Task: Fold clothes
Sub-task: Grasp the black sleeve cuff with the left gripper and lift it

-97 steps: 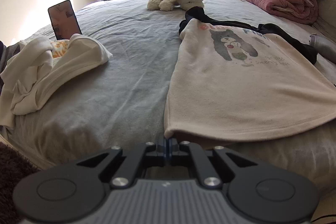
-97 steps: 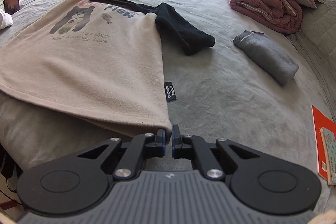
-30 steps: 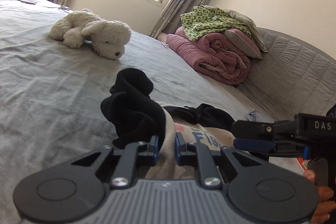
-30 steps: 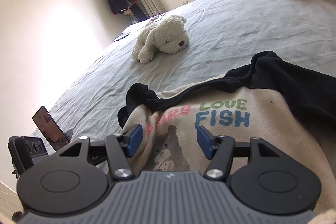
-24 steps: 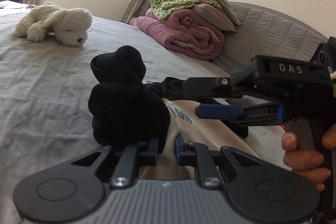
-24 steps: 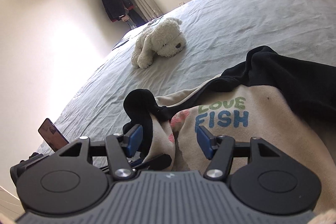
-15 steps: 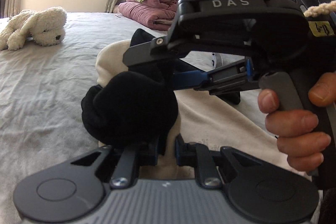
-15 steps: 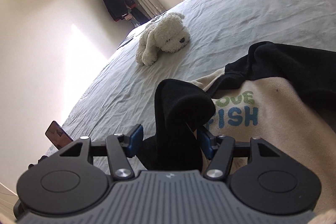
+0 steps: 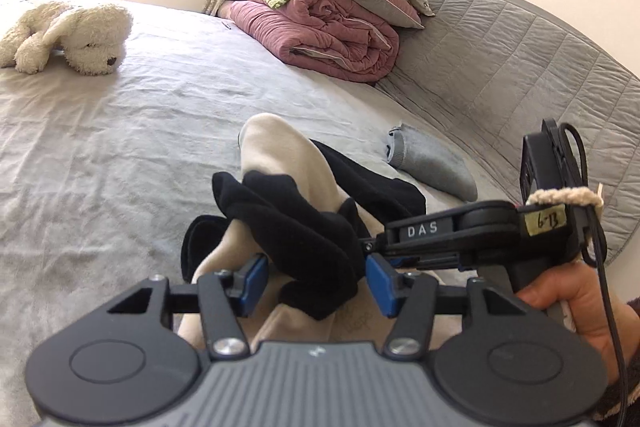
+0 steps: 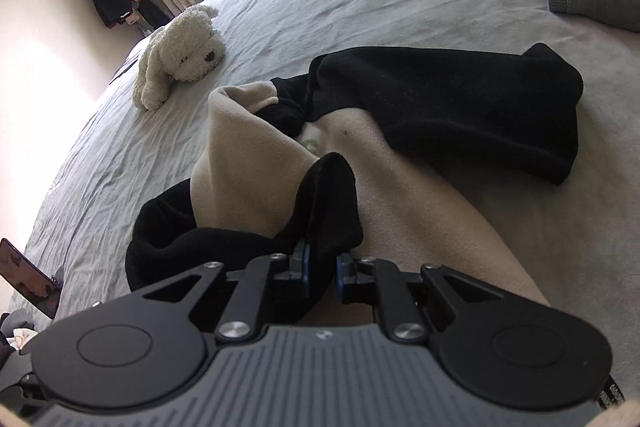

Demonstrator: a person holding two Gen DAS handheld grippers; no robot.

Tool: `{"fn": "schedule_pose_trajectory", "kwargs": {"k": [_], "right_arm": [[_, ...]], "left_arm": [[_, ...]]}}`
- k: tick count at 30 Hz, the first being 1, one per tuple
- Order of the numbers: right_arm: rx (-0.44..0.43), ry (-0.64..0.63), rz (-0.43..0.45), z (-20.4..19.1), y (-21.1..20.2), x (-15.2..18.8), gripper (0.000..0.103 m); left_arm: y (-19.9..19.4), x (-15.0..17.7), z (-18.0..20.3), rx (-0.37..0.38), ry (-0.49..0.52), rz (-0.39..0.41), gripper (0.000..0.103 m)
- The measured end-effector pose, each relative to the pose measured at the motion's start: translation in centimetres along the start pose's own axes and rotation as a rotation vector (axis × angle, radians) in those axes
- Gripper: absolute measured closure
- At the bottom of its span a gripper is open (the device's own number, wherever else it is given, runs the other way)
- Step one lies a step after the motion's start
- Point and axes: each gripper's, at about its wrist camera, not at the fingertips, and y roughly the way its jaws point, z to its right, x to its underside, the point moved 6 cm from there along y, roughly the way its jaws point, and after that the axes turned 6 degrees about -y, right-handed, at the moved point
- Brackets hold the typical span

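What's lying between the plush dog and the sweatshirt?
Only bare grey bedsheet separates the plush dog from the sweatshirt, seen in the right wrist view.

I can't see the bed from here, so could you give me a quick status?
Left gripper opening, black sleeve loose between pads. Right gripper closing on that sleeve. Nothing in the way.

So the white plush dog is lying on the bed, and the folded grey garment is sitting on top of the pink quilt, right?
Not quite. The grey garment lies flat on the bed, apart from the pink quilt; the left wrist view shows it. The plush dog does lie on the bed.
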Motion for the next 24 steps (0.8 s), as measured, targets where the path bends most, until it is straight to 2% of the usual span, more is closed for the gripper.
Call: {"fn": "schedule_pose_trajectory", "kwargs": {"k": [3, 5, 9, 10, 12, 14, 15, 17, 24], "right_arm": [[-0.007, -0.009, -0.01, 0.5, -0.4, 1.0, 0.091], [-0.013, -0.032, -0.009, 0.5, -0.8, 1.4, 0.091], [-0.026, -0.056, -0.012, 0.5, -1.4, 2.1, 0.091], [-0.029, -0.058, -0.013, 0.5, -1.5, 2.2, 0.091], [-0.036, -0.062, -0.016, 0.6, -1.7, 2.5, 0.091], [-0.04, -0.067, -0.016, 0.5, -1.8, 2.7, 0.091], [-0.042, -0.068, -0.015, 0.5, -1.9, 2.7, 0.091], [-0.048, -0.069, -0.012, 0.5, -2.0, 2.8, 0.091], [-0.096, -0.076, 0.02, -0.4, -2.5, 2.6, 0.089]], "left_arm": [[-0.3, -0.6, -0.3, -0.014, -0.036, 0.017, 0.035], [-0.2, -0.8, -0.6, -0.016, -0.071, 0.023, 0.034], [0.9, -1.2, -1.4, 0.002, -0.204, 0.037, 0.036], [1.3, -1.2, -1.5, 0.009, -0.236, 0.037, 0.039], [2.1, -1.2, -1.7, 0.014, -0.284, 0.034, 0.053], [2.8, -1.1, -1.8, -0.007, -0.306, 0.035, 0.073], [3.0, -1.0, -1.7, -0.022, -0.312, 0.043, 0.078], [2.7, -1.3, -1.6, -0.052, -0.3, 0.089, 0.083], [0.1, -3.2, -2.1, -0.163, -0.244, 0.222, 0.085]]}}
